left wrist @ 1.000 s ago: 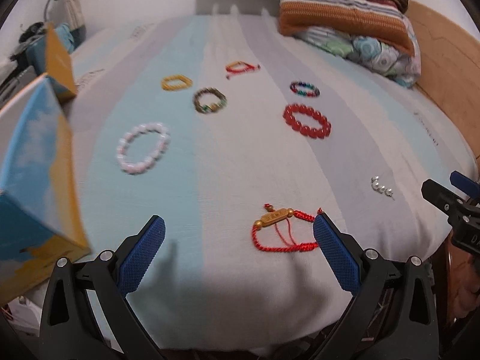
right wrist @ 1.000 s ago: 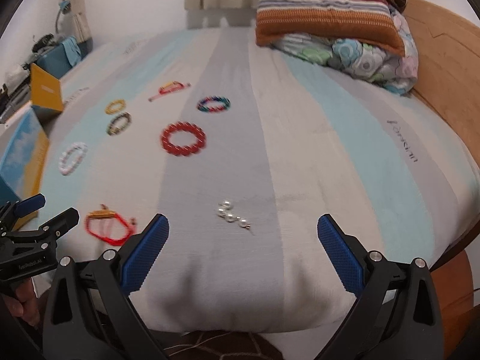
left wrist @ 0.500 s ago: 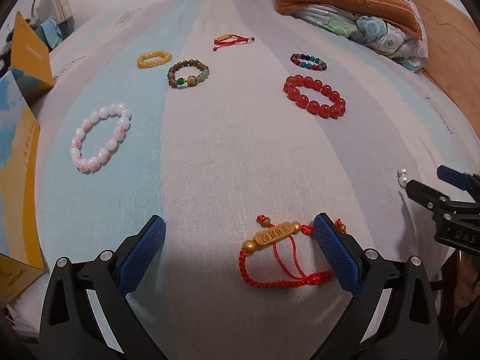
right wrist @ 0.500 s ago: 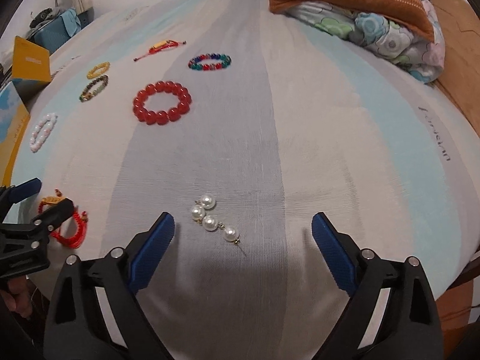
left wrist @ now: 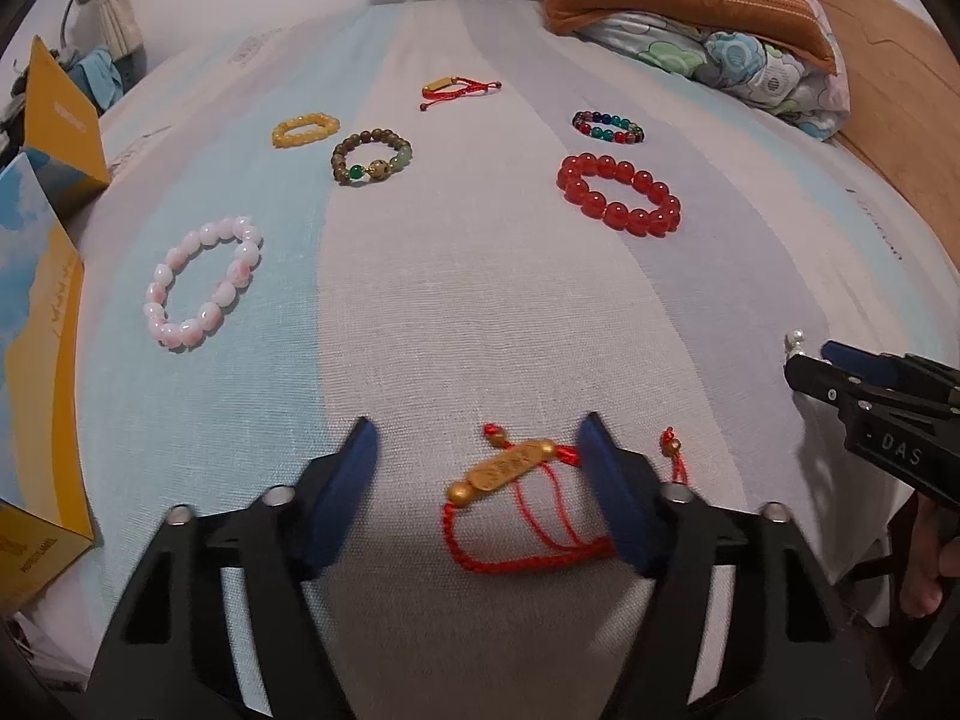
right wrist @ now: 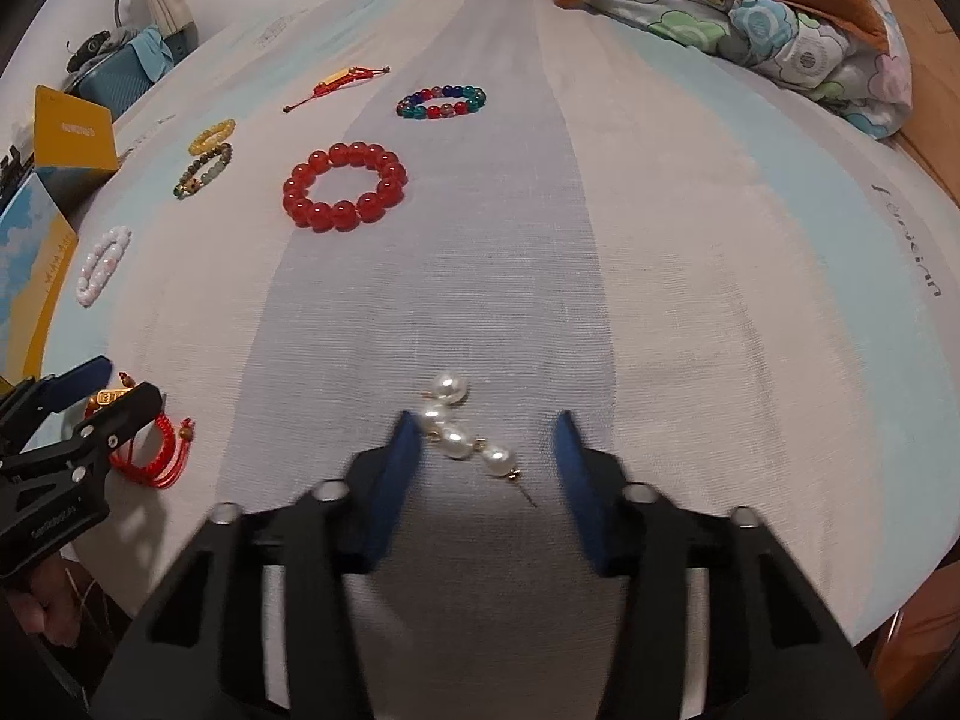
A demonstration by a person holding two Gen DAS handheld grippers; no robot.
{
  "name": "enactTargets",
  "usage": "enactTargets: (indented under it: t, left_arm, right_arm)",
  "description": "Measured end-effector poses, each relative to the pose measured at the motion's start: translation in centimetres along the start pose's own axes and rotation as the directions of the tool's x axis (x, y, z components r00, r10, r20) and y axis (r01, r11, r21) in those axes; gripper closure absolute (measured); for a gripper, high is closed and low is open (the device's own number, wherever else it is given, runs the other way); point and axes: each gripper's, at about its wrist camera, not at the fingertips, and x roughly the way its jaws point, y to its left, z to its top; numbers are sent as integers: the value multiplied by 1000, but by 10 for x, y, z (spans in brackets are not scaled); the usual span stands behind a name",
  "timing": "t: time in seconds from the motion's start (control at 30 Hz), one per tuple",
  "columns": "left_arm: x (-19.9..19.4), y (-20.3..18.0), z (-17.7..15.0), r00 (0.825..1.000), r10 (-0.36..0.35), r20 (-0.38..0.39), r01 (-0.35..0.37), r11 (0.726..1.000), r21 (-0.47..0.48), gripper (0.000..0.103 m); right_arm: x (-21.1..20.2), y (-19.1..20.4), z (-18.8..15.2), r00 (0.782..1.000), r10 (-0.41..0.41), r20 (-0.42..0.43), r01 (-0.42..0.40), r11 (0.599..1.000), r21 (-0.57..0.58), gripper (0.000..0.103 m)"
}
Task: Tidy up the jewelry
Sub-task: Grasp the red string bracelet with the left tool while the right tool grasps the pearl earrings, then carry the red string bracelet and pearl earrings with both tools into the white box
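My left gripper (left wrist: 477, 456) is open, its blue pads on either side of a red cord bracelet with a gold bar (left wrist: 510, 471) lying on the striped bedsheet. My right gripper (right wrist: 486, 444) is open around a string of white pearls (right wrist: 459, 432); its left pad is close to the pearls. Farther off lie a red bead bracelet (left wrist: 618, 193), a multicolour bead bracelet (left wrist: 607, 126), a brown and green bead bracelet (left wrist: 372, 156), a yellow bead bracelet (left wrist: 305, 128), a pink and white bead bracelet (left wrist: 201, 282) and a second red cord bracelet (left wrist: 456, 87).
A blue and yellow open box (left wrist: 36, 312) stands at the bed's left edge. Folded blankets and a floral pillow (left wrist: 708, 18) lie at the far right, next to a wooden headboard (left wrist: 888, 60). The bed's near edge runs just below both grippers.
Both grippers have moved forward and lower onto the bed and their jaws have narrowed. The left one now straddles the red cord bracelet, the right one the pearls.
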Motion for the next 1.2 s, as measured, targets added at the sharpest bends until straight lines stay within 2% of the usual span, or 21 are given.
enactTargets:
  t: [0.03,0.1,0.13,0.17,0.23,0.27,0.37,0.7,1.2]
  left_arm:
    - [-1,-1,0,1000,-6,-2,6,1000,7,49]
    - [-2,-4,0,1000,-8,-5,8,1000,28,65]
    - [-3,-5,1,1000,-15,-7,15,999,32,70]
    - [-4,-5,1,1000,-26,-9,27,999,36,82]
    - [-6,-6,1,999,-36,-17,36,998,46,90]
    - [-6,-7,2,999,-40,-19,41,998,46,93]
    - [-10,-6,2,997,-69,-26,70,997,40,94]
    - [-28,-7,3,995,-92,-23,93,995,43,94]
    - [-70,-6,16,997,-71,26,69,997,44,94]
  right_arm:
    - [0,1,0,1000,1,-1,-1,1000,-1,73]
    - [-1,3,0,1000,-5,-2,5,1000,-6,76]
    - [-1,4,0,1000,-10,-4,10,1000,-1,77]
    - [-1,4,0,1000,-13,-4,13,1000,5,80]
    - [-3,4,1,1000,-14,-8,14,1000,14,85]
    - [-4,5,2,1000,-15,-7,15,1000,13,91]
    - [-7,6,3,1000,-15,2,15,1000,18,92]
    - [-23,1,6,1000,0,31,-2,998,59,92]
    - [-63,4,16,996,16,84,-23,996,81,92]
